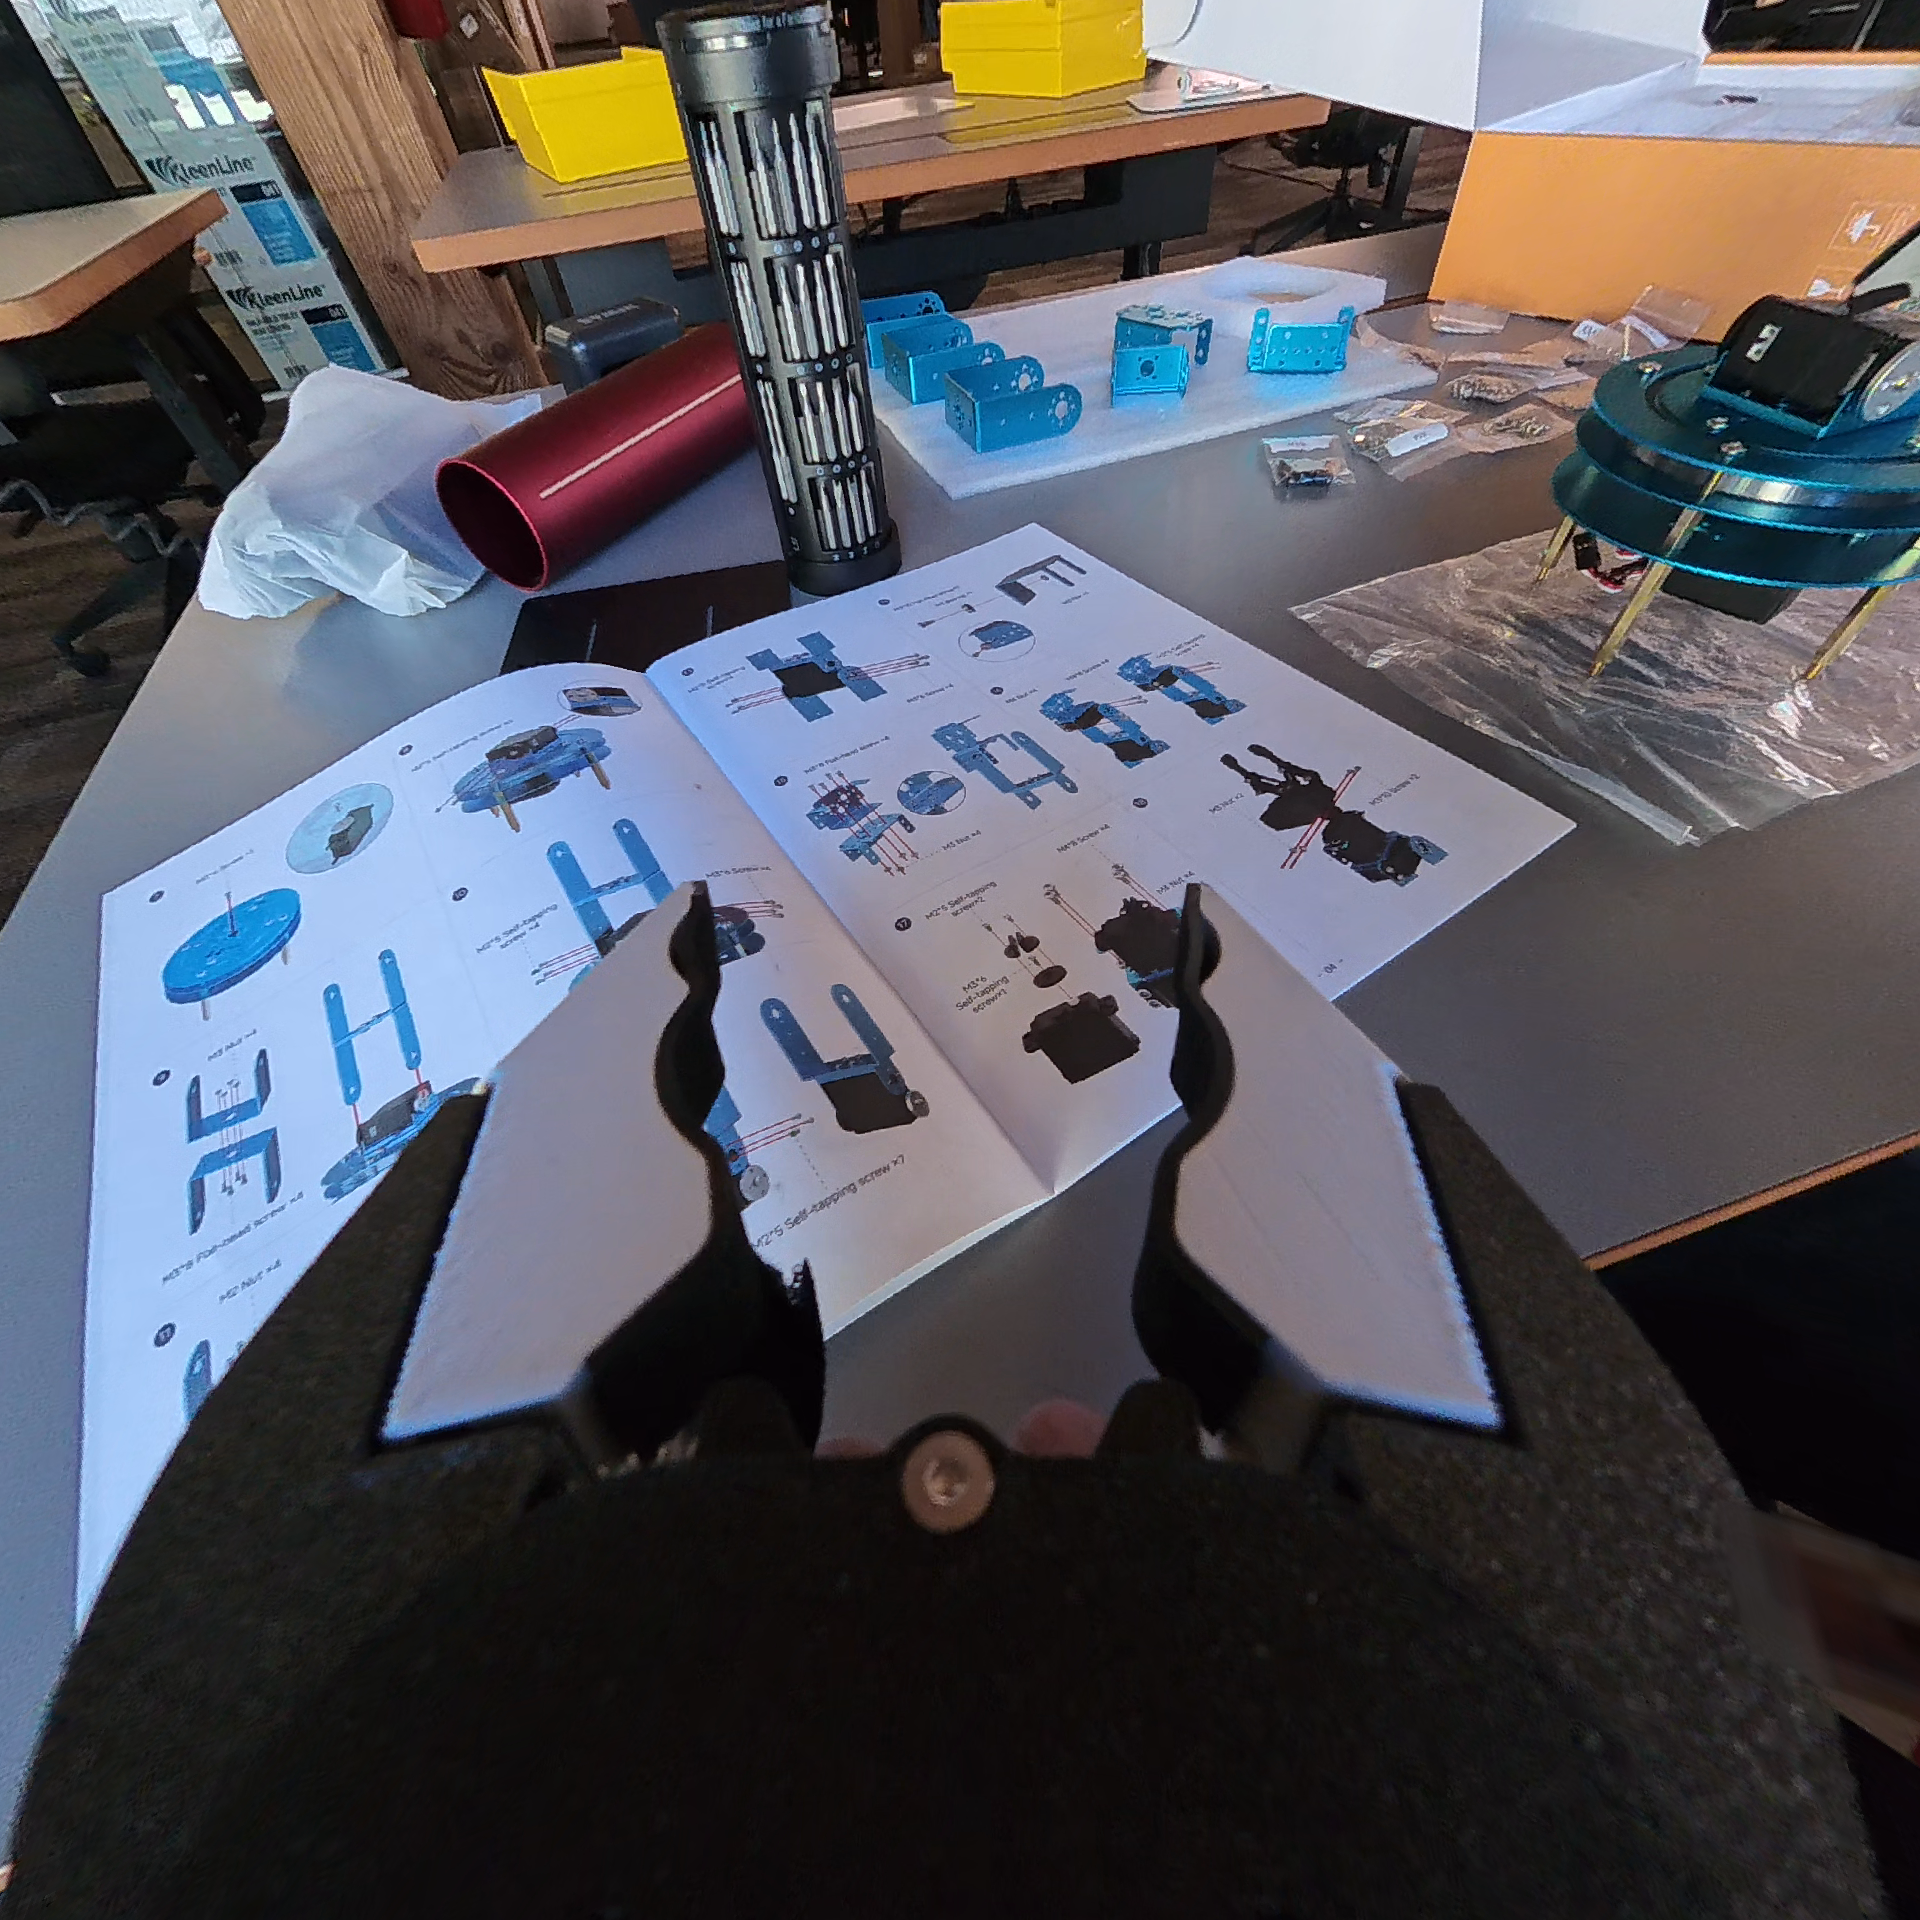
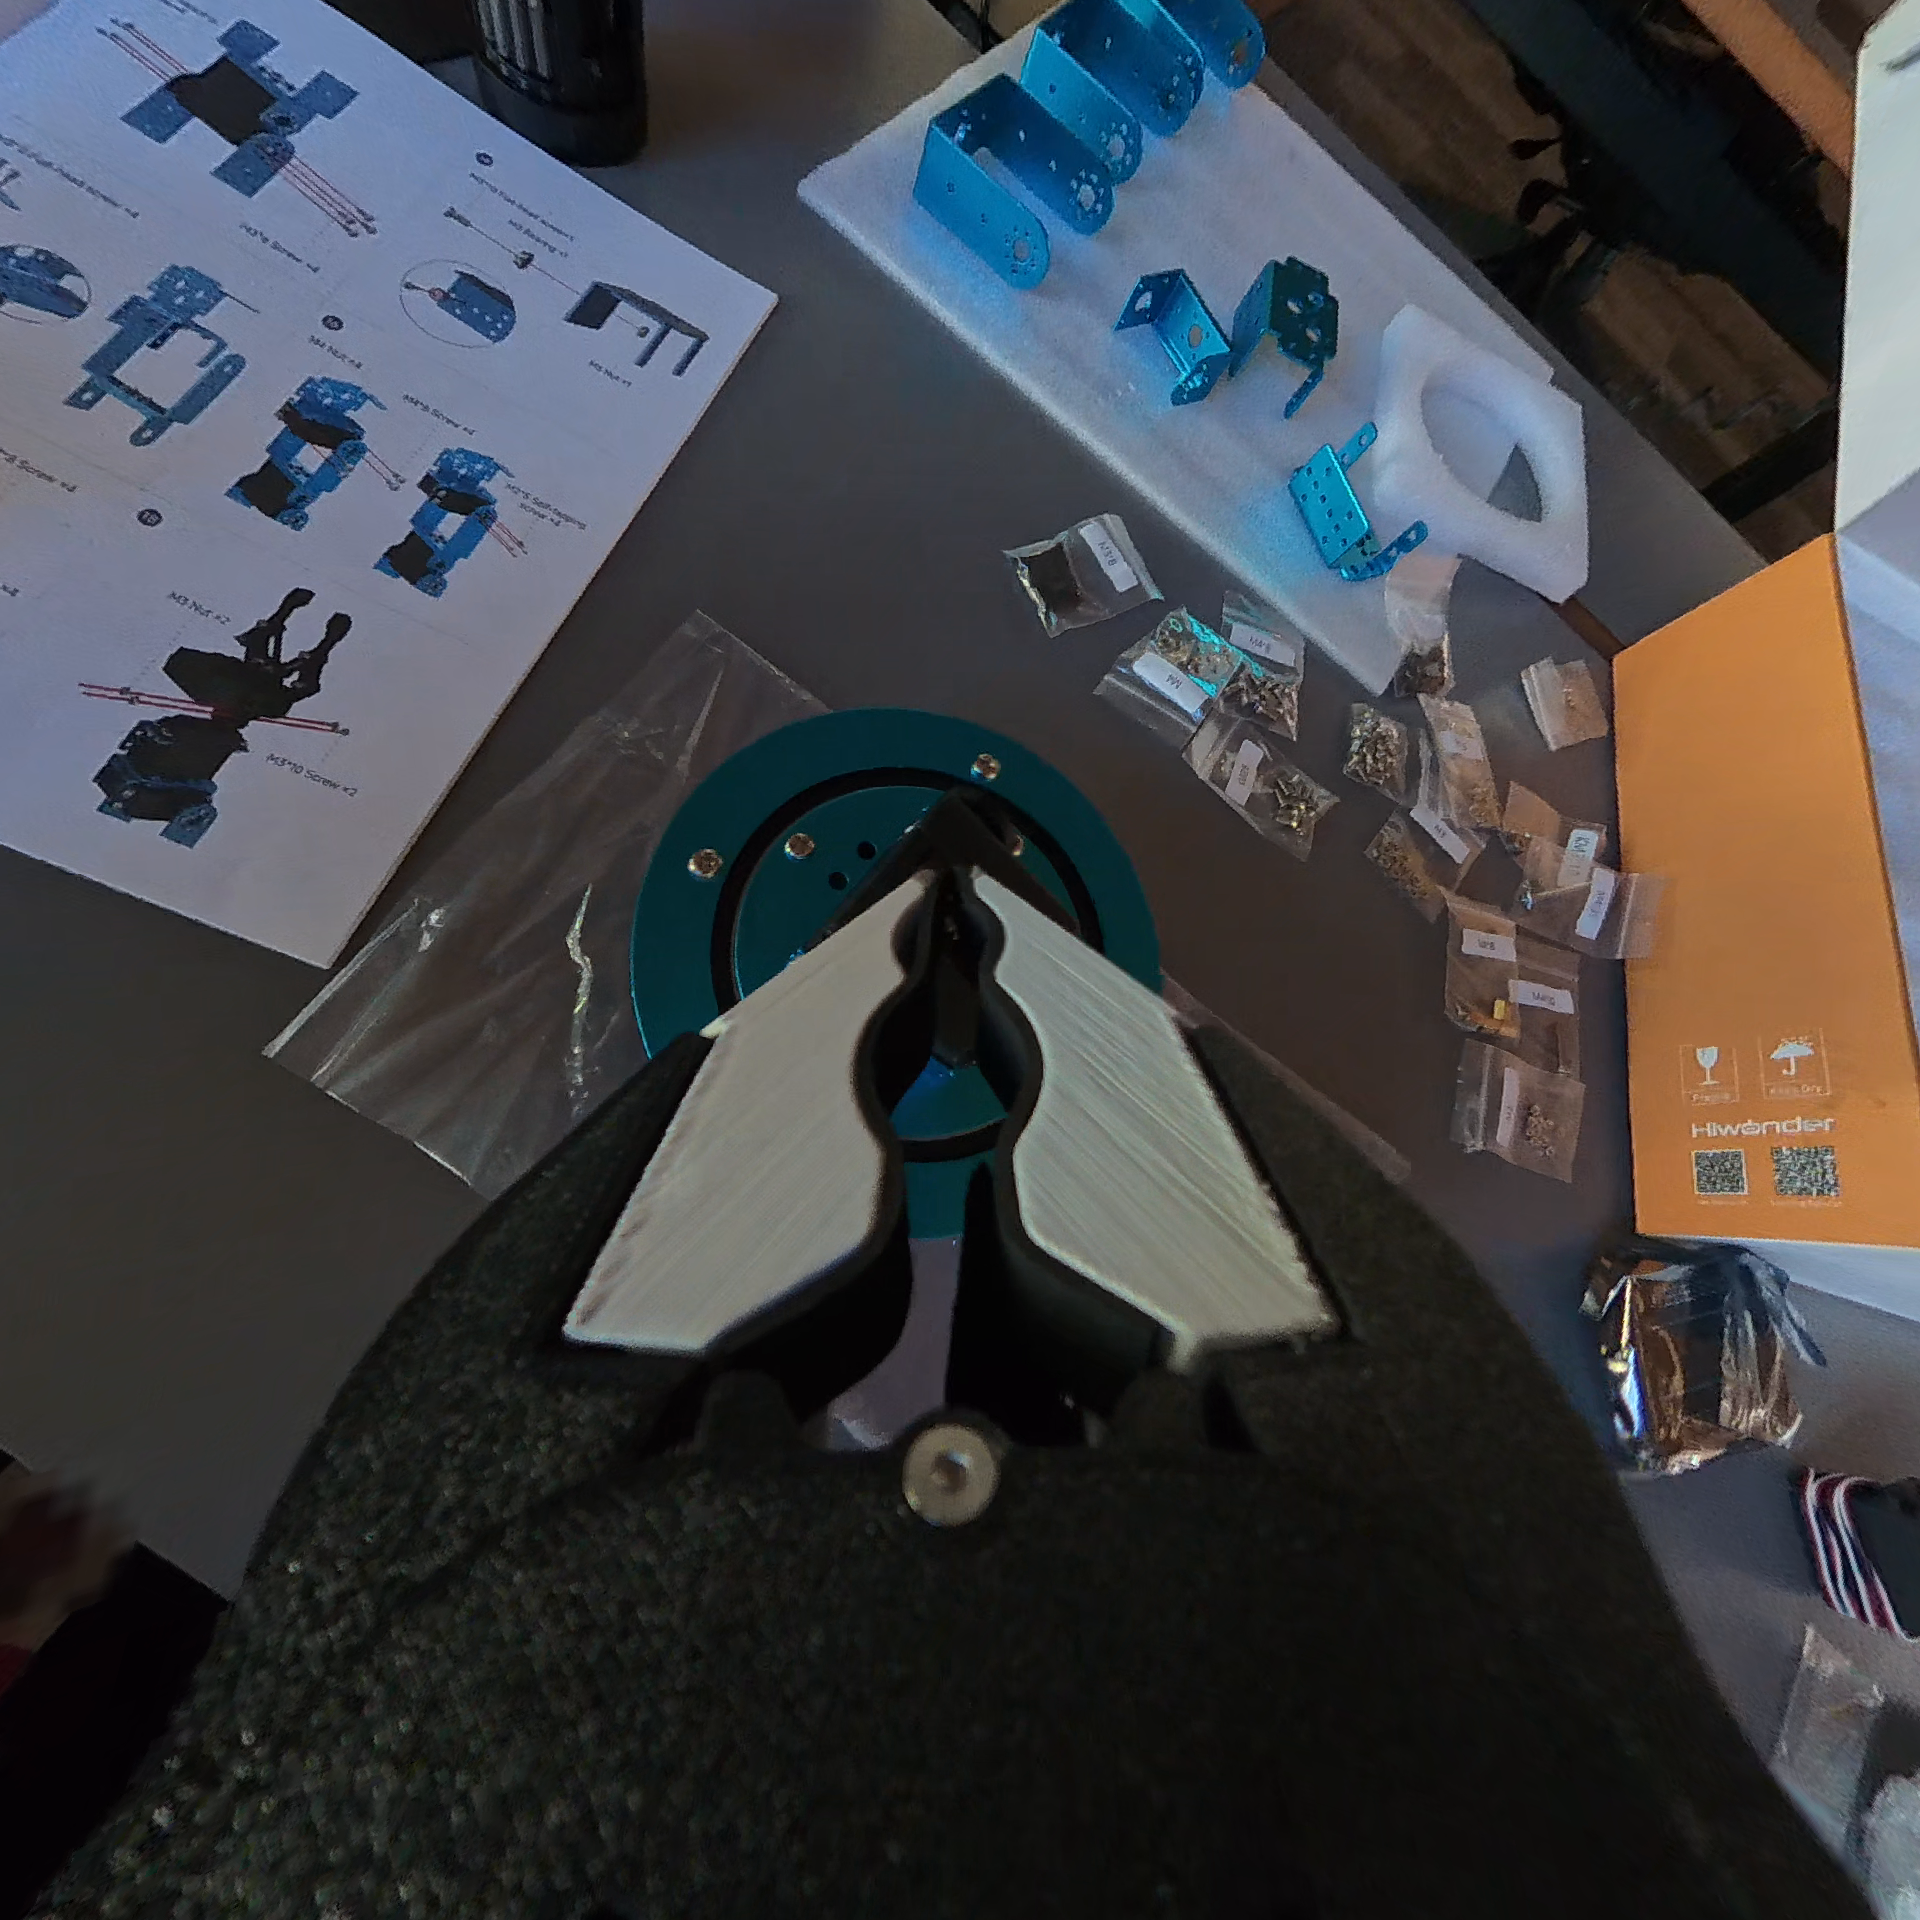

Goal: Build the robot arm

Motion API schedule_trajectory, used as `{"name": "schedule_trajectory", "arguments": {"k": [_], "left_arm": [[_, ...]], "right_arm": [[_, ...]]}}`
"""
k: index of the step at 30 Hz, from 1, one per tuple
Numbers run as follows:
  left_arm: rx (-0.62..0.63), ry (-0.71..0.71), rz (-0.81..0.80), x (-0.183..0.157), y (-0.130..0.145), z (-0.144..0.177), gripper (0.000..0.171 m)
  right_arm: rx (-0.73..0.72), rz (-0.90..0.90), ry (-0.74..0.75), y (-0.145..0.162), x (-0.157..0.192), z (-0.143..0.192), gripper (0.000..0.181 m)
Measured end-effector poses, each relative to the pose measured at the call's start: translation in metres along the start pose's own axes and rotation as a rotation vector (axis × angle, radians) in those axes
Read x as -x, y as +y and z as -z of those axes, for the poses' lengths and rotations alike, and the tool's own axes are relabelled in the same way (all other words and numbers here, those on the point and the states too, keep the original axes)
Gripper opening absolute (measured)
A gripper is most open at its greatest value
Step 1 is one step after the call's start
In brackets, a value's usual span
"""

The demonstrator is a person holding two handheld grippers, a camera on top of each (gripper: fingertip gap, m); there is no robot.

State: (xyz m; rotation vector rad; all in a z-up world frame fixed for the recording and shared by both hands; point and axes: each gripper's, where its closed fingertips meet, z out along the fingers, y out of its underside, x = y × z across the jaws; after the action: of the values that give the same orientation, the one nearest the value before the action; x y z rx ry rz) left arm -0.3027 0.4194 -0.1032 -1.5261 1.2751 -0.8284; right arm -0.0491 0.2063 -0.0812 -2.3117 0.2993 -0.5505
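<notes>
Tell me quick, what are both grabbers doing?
Left gripper: open, empty, over the booklet.
Right gripper: closed above the blue round base; whether it grips anything cannot be told.

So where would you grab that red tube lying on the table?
Across the middle of the red tube, coming from above with the fingers either side. It lies flat, round and smooth, its open end facing the booklet. The rack of bits crowds its far end.

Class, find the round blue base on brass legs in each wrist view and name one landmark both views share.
Left wrist view: the round blue base stands at the right edge, on clear plastic sheet.
Right wrist view: it sits at centre, seen from above, under the right gripper.
Shared landmark: the open instruction booklet.
</notes>
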Motion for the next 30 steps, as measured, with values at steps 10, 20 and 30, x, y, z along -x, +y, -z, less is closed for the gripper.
{"name": "schedule_trajectory", "arguments": {"k": [10, 20, 30], "left_arm": [[-0.007, 0.019, 0.005, -0.004, -0.002, 0.001, 0.088], [-0.027, 0.031, 0.025, -0.001, -0.006, 0.007, 0.088], [-0.012, 0.032, 0.018, -0.003, -0.002, 0.003, 0.088]], "right_arm": [[0.438, -0.519, -0.105, 0.019, -0.004, -0.005, 0.082], [0.579, -0.487, -0.086, 0.026, 0.007, -0.01, 0.048], [0.573, -0.533, -0.101, 0.021, 0.006, -0.009, 0.045]]}}
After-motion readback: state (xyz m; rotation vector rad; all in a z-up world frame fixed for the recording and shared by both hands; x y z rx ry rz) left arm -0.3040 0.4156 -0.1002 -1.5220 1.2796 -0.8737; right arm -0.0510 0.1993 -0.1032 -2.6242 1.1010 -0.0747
